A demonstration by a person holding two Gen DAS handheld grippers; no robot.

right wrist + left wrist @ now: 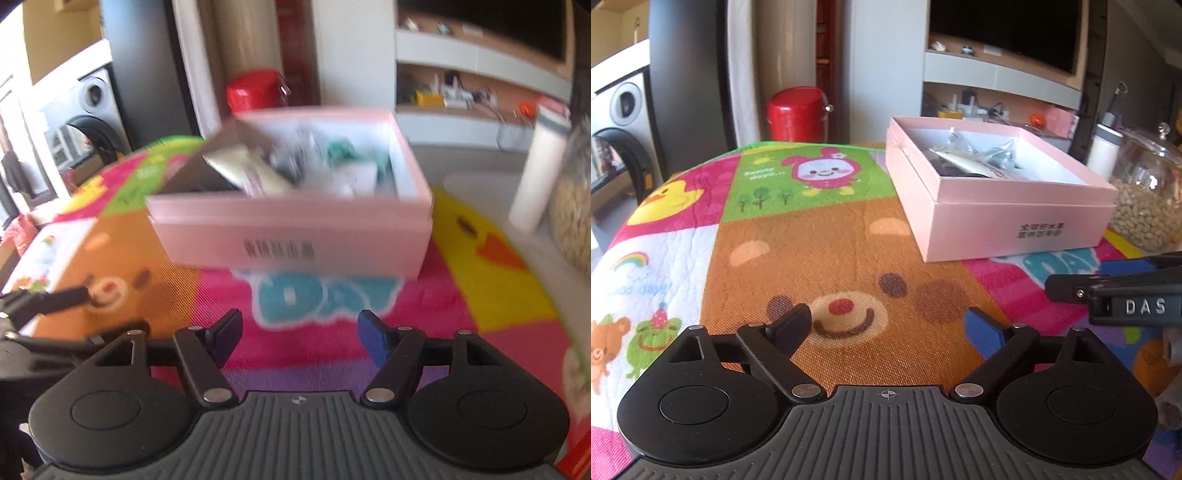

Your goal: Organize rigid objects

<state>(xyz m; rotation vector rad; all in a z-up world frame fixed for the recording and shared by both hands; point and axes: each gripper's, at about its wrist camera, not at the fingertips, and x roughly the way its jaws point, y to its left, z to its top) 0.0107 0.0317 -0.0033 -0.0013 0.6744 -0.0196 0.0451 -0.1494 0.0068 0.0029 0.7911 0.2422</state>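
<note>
Item: open pink cardboard box (291, 229), holding packets and small hardware, on the cartoon-print mat (798, 236) covering the worktop; ahead of both grippers. Left gripper (886, 328): fingers released, empty. Right gripper (297, 334): fingers released, empty. Advice: approach the box squarely, low, without nudging it.

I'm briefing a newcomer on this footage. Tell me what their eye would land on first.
The open pink box stands out first, sitting on the far right part of the cartoon mat with small packaged items inside. Next is the mat itself, with its bear face right ahead of the left gripper, whose jaws are open and empty. A glass jar of pale beans stands just right of the box.
</note>
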